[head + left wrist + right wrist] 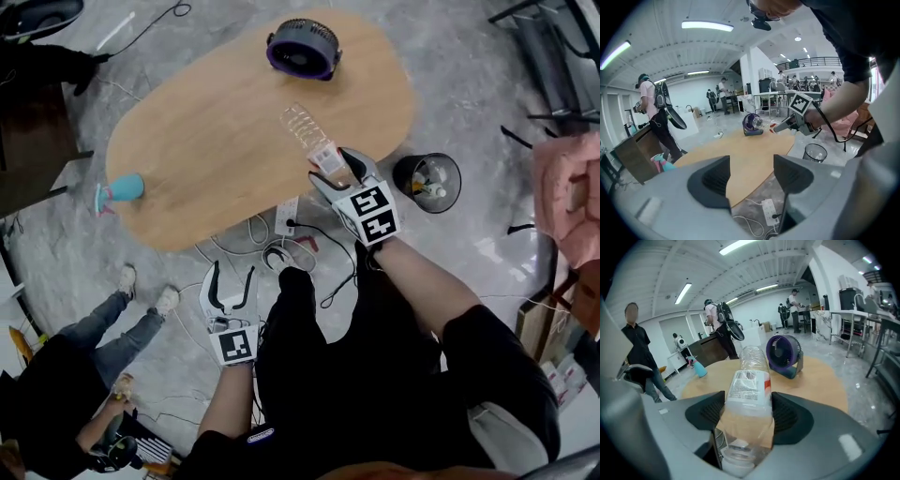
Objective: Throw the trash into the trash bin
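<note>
The right hand-held gripper clamps a clear plastic bottle by its labelled neck end, the bottle's body jutting over the edge of the wooden counter. In the head view, the black trash bin stands on the floor at that gripper's 3 o'clock, and a purple fan sits at 12 o'clock. The left hand-held gripper hangs over floor cables, jaws wide and empty.
</note>
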`<action>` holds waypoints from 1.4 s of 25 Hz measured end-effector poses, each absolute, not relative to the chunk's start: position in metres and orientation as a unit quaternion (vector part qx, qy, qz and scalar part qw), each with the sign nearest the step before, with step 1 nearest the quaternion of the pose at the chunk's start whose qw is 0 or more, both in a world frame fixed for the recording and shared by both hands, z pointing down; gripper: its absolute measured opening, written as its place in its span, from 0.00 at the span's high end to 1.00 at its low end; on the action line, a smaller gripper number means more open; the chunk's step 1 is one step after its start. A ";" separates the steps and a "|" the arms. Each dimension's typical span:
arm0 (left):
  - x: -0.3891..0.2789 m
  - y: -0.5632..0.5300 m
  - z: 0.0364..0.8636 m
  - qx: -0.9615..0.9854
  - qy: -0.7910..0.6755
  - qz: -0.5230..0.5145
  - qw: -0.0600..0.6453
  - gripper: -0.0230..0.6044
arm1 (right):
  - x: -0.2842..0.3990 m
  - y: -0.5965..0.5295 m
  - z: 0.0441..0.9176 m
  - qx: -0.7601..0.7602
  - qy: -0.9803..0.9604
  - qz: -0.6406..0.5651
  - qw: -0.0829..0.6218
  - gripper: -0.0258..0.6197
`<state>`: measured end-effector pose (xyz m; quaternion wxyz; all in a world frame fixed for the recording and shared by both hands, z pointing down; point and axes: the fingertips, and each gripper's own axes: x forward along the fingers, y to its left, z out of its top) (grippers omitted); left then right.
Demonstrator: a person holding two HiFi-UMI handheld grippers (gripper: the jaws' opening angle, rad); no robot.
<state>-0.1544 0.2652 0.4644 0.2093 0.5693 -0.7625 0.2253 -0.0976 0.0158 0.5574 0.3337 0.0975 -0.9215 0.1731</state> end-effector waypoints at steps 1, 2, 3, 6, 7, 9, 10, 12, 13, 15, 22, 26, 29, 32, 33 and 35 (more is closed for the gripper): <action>-0.153 0.253 0.464 0.576 -0.757 0.228 0.205 0.49 | -0.086 0.011 0.559 0.104 -0.920 0.177 0.335 0.43; -0.151 0.240 0.464 0.584 -0.753 0.229 0.200 0.49 | -0.075 0.005 0.560 0.111 -0.918 0.180 0.335 0.43; -0.148 0.226 0.463 0.592 -0.748 0.229 0.194 0.49 | -0.064 -0.001 0.560 0.119 -0.917 0.183 0.334 0.43; -0.135 0.184 0.461 0.617 -0.730 0.235 0.177 0.49 | -0.029 -0.026 0.558 0.148 -0.913 0.191 0.328 0.43; -0.131 0.170 0.461 0.624 -0.724 0.237 0.172 0.49 | -0.018 -0.035 0.558 0.159 -0.912 0.194 0.325 0.43; -0.119 0.141 0.461 0.640 -0.712 0.241 0.161 0.49 | 0.006 -0.054 0.558 0.181 -0.908 0.200 0.321 0.43; -0.114 0.127 0.461 0.648 -0.705 0.242 0.155 0.49 | 0.019 -0.063 0.560 0.192 -0.905 0.203 0.320 0.43; -0.101 0.099 0.462 0.666 -0.692 0.240 0.145 0.49 | 0.044 -0.078 0.566 0.216 -0.899 0.208 0.320 0.43; -0.095 0.086 0.462 0.674 -0.685 0.239 0.140 0.49 | 0.058 -0.085 0.569 0.228 -0.895 0.212 0.321 0.43; -0.082 0.064 0.462 0.687 -0.674 0.236 0.137 0.49 | 0.086 -0.097 0.577 0.253 -0.885 0.220 0.323 0.43; -0.040 0.026 0.475 0.715 -0.636 0.251 0.145 0.49 | 0.200 -0.125 0.620 0.345 -0.831 0.266 0.347 0.44; -0.015 0.013 0.483 0.733 -0.611 0.261 0.145 0.49 | 0.273 -0.123 0.664 0.392 -0.782 0.298 0.383 0.44; -0.001 0.002 0.486 0.740 -0.601 0.264 0.147 0.49 | 0.308 -0.117 0.694 0.409 -0.750 0.326 0.404 0.44; 0.006 -0.006 0.491 0.743 -0.595 0.267 0.150 0.49 | 0.320 -0.113 0.720 0.411 -0.732 0.346 0.419 0.44; 0.009 -0.007 0.493 0.743 -0.594 0.268 0.152 0.49 | 0.322 -0.112 0.728 0.408 -0.728 0.350 0.425 0.44; 0.014 -0.007 0.499 0.744 -0.591 0.270 0.158 0.49 | 0.324 -0.111 0.741 0.402 -0.721 0.355 0.438 0.44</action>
